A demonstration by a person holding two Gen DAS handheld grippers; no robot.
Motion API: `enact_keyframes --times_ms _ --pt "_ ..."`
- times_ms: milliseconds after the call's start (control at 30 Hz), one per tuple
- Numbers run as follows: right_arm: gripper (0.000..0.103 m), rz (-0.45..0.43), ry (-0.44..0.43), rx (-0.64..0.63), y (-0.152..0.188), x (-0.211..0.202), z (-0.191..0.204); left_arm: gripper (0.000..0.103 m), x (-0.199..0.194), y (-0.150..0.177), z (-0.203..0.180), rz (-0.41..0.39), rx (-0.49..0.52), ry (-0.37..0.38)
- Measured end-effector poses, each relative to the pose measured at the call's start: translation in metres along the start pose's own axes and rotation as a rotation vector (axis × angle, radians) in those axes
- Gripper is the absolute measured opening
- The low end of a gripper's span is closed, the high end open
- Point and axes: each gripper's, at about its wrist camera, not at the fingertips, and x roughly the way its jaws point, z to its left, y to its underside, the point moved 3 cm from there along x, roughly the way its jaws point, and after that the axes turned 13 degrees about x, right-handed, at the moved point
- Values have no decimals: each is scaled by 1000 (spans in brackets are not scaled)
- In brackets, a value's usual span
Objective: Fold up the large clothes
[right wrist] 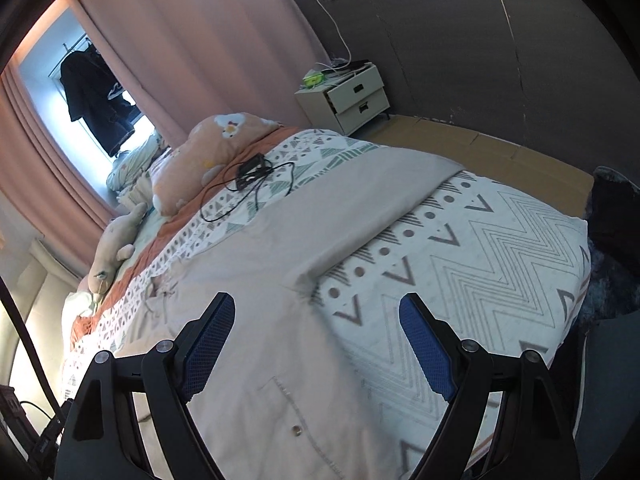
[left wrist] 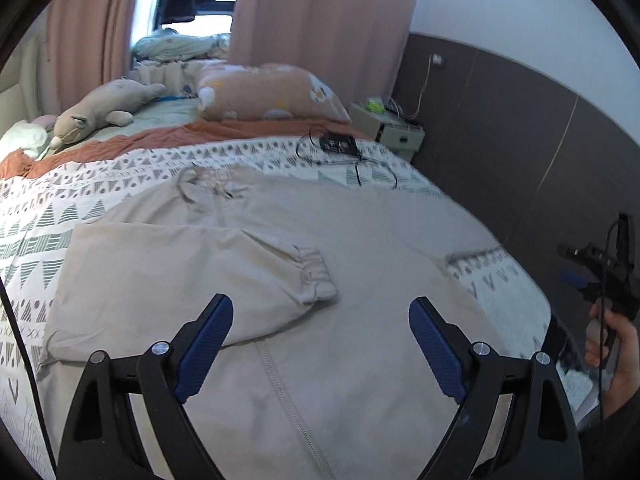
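A large beige zip jacket (left wrist: 360, 248) lies flat on the patterned bedspread (left wrist: 48, 216), collar toward the pillows. Its left sleeve (left wrist: 192, 276) is folded across the body, cuff near the zipper. The right sleeve (right wrist: 376, 204) stretches out flat toward the bed's edge. My left gripper (left wrist: 320, 328) is open and empty, hovering over the jacket's front just below the folded cuff. My right gripper (right wrist: 316, 328) is open and empty above the jacket's side, near its pocket (right wrist: 296, 420); it also shows in the left wrist view (left wrist: 600, 272), held in a hand off the bed's right edge.
A black device with tangled cables (left wrist: 340, 146) lies on the bed beyond the collar. An orange pillow (left wrist: 272, 92) and a plush toy (left wrist: 100, 112) sit at the headboard end. A bedside cabinet (right wrist: 348, 92) stands by the dark wall. Pink curtains (right wrist: 208, 40) hang behind.
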Motion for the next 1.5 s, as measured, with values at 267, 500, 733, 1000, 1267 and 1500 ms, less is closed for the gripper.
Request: enact_keyframes --times_ms 267,500,733,1000,1267,1500 --pt "84 30 6 42 -32 60 -32 70 90 18 -9 206 42 -2" --pt "75 70 27 69 -52 115 -52 60 150 30 -2 304 63 -20" --pt "72 93 46 69 -64 157 -57 47 195 35 15 367 64 -62" --pt "71 81 76 75 -83 196 -63 47 219 18 24 354 56 -83" --pt "54 101 61 156 -102 226 -80 47 222 14 24 343 42 -77" --pt "26 84 93 147 -110 241 -85 68 206 11 33 290 -5 -80"
